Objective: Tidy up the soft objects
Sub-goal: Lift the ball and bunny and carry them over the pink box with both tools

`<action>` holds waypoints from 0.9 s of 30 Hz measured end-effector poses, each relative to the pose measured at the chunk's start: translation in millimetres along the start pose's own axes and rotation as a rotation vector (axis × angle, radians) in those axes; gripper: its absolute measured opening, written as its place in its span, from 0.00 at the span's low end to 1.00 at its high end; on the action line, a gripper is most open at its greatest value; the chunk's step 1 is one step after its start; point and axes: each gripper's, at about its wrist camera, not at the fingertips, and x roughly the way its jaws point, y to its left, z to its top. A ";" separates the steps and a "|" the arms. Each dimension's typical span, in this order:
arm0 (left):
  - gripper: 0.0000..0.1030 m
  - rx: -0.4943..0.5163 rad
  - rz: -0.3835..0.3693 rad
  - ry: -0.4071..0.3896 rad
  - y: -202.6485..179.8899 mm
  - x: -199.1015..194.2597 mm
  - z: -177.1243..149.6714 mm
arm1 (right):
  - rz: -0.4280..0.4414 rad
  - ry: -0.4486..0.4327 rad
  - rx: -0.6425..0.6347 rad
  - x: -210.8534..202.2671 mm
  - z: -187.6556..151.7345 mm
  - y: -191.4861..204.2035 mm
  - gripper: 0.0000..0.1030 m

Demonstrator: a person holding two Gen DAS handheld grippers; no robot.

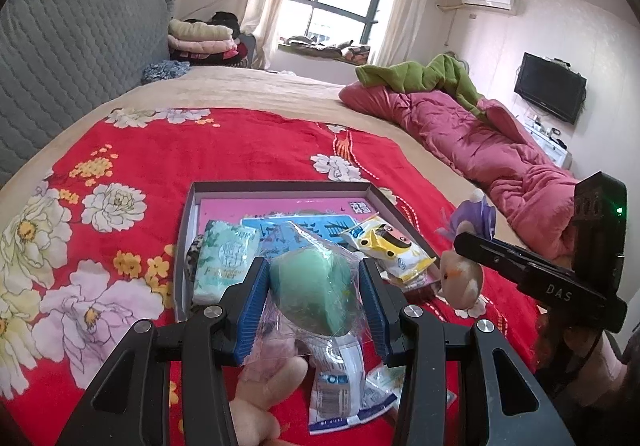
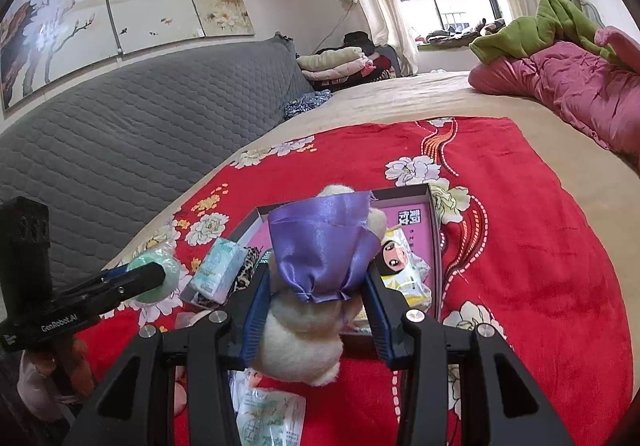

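My left gripper [image 1: 316, 282] is clamped on a green sponge [image 1: 310, 290], egg-shaped and matte, sealed in a crinkled clear plastic bag [image 1: 280, 330]; both blue ribbed pads press its sides. It hangs over the near edge of the box [image 1: 280, 185], a shallow grey cardboard tray with a glossy pink printed sheet on its floor, lying on the bed.

My right gripper [image 2: 316, 290] is closed on a plush toy [image 2: 304, 346], cream and fuzzy, round-bodied, wearing a shiny purple satin cloth [image 2: 320, 246] gathered at its lower hem. The toy is held above the near right part of the box.

Inside the box:
- tissue pack [image 1: 224, 258], pale green soft film, left side
- yellow snack packet [image 1: 384, 246], glossy, cartoon face print, right side
- leopard-print fabric piece [image 2: 244, 274], partly under the tissue pack

On the blanket in front of the box: a white and blue flat sachet [image 1: 336, 394] and a pale pink plush piece [image 1: 256, 406], both below my left gripper.

Blanket [image 1: 120, 165]: red fleece, large white and pink flower print, spread flat over a beige bedspread [image 1: 260, 89]. Rumpled pink quilt [image 1: 480, 149] well off to the right, green fleece [image 1: 424, 75] on top of it
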 end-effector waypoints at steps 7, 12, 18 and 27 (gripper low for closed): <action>0.46 0.012 0.004 -0.006 0.7 16.7 10.5 | 0.001 -0.013 0.001 3.4 5.9 -3.3 0.44; 0.46 0.011 0.003 -0.004 3.9 26.9 14.7 | -0.001 -0.029 -0.006 4.9 10.8 -4.1 0.44; 0.46 0.025 -0.014 0.016 1.5 42.4 17.8 | -0.009 -0.040 -0.004 7.7 15.4 -7.4 0.44; 0.46 0.054 -0.013 0.054 -4.6 63.9 17.3 | -0.021 -0.054 -0.005 23.9 22.5 -5.8 0.44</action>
